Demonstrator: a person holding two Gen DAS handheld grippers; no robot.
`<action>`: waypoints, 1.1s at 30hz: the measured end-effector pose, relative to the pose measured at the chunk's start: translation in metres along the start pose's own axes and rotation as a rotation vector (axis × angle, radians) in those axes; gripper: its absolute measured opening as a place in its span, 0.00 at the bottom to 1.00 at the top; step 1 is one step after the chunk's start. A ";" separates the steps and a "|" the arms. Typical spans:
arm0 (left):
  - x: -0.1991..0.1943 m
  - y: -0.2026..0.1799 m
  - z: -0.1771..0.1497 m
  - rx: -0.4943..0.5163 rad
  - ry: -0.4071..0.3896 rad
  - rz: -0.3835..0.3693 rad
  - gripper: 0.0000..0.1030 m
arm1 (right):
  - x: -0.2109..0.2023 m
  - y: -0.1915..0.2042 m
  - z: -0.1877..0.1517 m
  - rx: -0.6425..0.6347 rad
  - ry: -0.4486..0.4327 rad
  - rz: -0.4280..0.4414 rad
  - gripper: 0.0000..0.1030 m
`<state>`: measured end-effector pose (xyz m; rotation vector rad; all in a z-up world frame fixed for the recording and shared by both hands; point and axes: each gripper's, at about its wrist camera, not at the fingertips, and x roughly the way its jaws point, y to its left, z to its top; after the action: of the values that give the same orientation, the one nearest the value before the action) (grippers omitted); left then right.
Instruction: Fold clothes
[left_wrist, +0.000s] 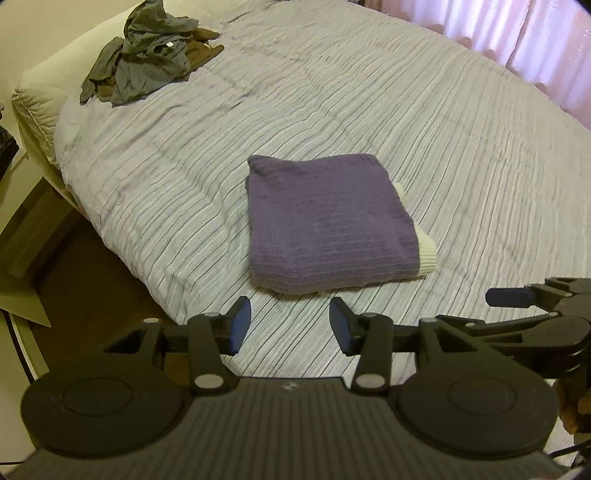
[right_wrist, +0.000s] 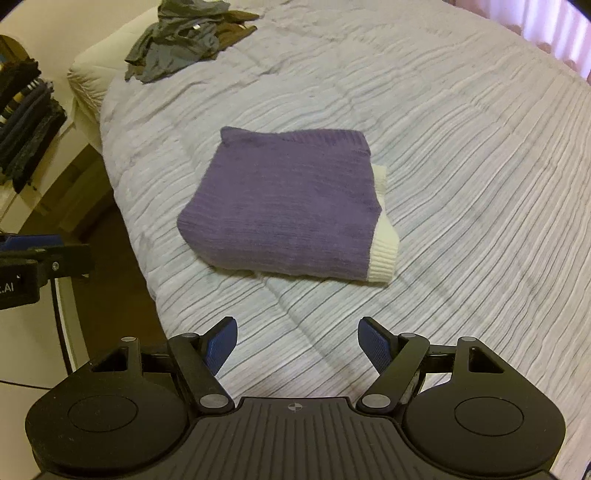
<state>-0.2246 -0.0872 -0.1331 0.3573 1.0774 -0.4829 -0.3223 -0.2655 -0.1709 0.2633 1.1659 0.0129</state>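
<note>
The pile of unfolded clothes is cut off by the top edge in the right wrist view; individual garments cannot be told apart. Hanging dark garments are cropped at the left edge. The purple sweater hides its inner layers; only white ribbing shows.

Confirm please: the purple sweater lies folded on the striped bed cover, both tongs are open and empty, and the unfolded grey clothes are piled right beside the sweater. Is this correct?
One detail is wrong. The grey clothes are far from the purple sweater, at the bed cover's far corner, as the left wrist view shows. The rest stands.
</note>
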 end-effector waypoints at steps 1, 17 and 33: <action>-0.001 -0.001 0.000 0.000 -0.003 0.000 0.42 | -0.001 0.001 0.000 -0.003 -0.004 0.000 0.73; 0.009 -0.001 -0.007 -0.035 0.019 -0.048 0.44 | -0.005 -0.001 0.008 -0.023 -0.021 -0.007 0.73; 0.058 0.033 0.015 -0.103 0.069 -0.081 0.45 | 0.025 -0.028 0.020 0.052 0.009 0.044 0.73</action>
<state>-0.1736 -0.0788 -0.1779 0.2416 1.1826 -0.4875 -0.2972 -0.2925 -0.1922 0.3347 1.1703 0.0225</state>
